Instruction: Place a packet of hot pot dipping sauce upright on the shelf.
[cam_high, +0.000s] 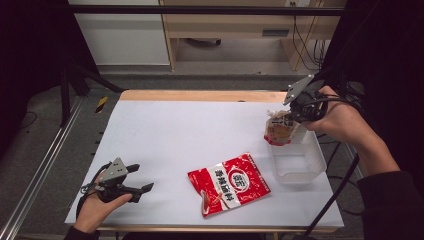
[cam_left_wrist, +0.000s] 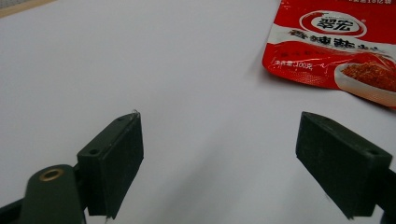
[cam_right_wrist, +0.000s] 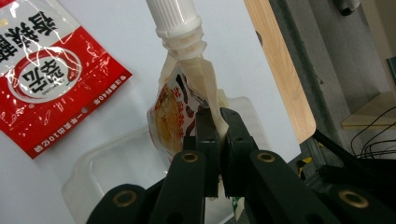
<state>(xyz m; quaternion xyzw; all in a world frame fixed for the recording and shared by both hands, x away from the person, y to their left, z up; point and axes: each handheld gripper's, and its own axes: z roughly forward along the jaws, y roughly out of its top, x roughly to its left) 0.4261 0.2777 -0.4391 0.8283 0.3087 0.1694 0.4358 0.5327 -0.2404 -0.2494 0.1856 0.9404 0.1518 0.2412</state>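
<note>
High view first: the spouted pouch (cam_high: 278, 129) hangs over the far rim of the clear plastic tub (cam_high: 312, 150) at the bench's right edge, the right gripper (cam_high: 295, 113) pinching its upper edge, probably to lower it in. Left of the tub lies a red sachet (cam_high: 229, 183). Near left, the left gripper (cam_high: 140, 180) rests with jaws spread, holding nothing.
</note>
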